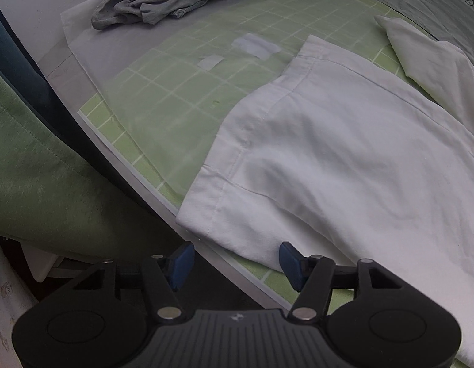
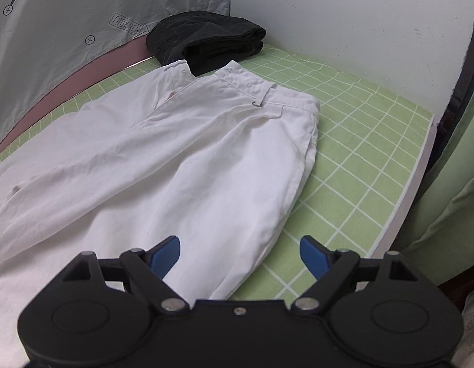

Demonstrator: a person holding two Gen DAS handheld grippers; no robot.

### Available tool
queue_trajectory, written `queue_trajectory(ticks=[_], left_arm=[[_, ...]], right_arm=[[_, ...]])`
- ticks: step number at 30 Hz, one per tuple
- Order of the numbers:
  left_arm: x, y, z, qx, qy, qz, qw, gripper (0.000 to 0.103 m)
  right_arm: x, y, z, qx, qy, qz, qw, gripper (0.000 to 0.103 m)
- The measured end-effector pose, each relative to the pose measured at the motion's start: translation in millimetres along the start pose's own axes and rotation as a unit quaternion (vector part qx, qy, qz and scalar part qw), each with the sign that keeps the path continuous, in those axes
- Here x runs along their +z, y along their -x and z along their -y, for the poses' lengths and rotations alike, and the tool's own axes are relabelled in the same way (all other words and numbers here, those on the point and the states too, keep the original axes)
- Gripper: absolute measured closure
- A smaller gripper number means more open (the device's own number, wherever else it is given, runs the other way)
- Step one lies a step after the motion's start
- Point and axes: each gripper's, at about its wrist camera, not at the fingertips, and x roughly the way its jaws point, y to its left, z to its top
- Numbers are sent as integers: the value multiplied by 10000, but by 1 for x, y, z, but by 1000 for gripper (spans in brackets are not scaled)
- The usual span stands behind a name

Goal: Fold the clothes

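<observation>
Worktop [image 2: 375, 141] under green grid mat. White trousers [image 2: 181, 153] spread flat on mat, waistband at far end touching folded black garment [image 2: 206, 43]; hems near left claw. Grey clothes heap [image 1: 163, 0] at far corner. Left claw [image 1: 237, 263] and right claw [image 2: 240, 254]: both spread wide, empty.

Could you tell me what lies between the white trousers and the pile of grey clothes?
In the left wrist view, only the green grid mat separates the white trousers from the pile of grey clothes, with two pale patches on it.
</observation>
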Motion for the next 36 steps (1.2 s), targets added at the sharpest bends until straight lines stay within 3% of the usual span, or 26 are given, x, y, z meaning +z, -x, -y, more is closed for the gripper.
queue_trajectory(ticks=[4, 8, 11, 17, 21, 26, 30, 33, 36], left_arm=[[2, 0, -5, -76, 205, 68, 9997, 41], [3, 0, -6, -39, 232, 97, 9997, 61], [5, 0, -8, 3, 335, 112, 9994, 84], [7, 8, -11, -46, 491, 312, 9983, 97], [10, 20, -12, -102, 622, 542, 9965, 99], [28, 44, -20, -346, 1099, 816, 9900, 100], [41, 77, -17, -354, 872, 1247, 9877, 100], [42, 67, -10, -267, 700, 1108, 9910, 100], [32, 44, -7, 121, 551, 692, 9960, 98]], right_arm=[[0, -3, 2, 103, -48, -23, 9999, 39], [4, -8, 7, 233, -149, -77, 9996, 52], [6, -17, 9, 220, -166, -178, 9995, 54], [11, -26, 9, 257, -113, -302, 9992, 54], [15, -25, 15, 196, -175, -238, 9994, 99], [30, 1, 28, 462, -399, 58, 9981, 102], [40, 26, 29, 497, -251, 315, 9980, 102], [32, 18, 20, 217, 220, 148, 9994, 102], [24, 9, 12, -63, 691, -21, 9976, 101]])
